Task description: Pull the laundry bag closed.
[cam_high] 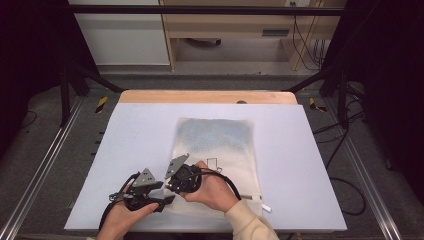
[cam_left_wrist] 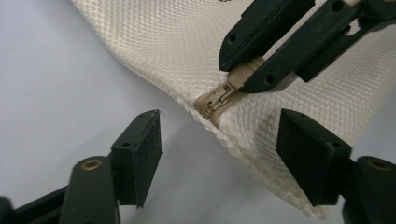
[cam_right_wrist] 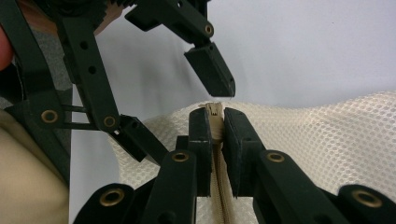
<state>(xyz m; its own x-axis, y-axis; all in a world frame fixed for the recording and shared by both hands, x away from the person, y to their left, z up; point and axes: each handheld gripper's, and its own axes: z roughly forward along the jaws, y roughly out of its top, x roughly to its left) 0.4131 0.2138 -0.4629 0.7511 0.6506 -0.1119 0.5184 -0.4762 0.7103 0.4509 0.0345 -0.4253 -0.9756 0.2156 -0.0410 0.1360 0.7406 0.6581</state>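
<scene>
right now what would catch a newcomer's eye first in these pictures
The cream mesh bag lying in the middle of the pale table cover. At its near-left corner the right gripper has its jaws clamped on the zipper, while the left gripper stands open around that same corner, pads not touching the fabric.

High view overhead looking down the table [cam_high: 310,150], both gripper views close, sharing the zipper end [cam_left_wrist: 212,100]

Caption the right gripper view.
Right tool clamped on the mesh bag's zipper, left tool open around it.
</scene>
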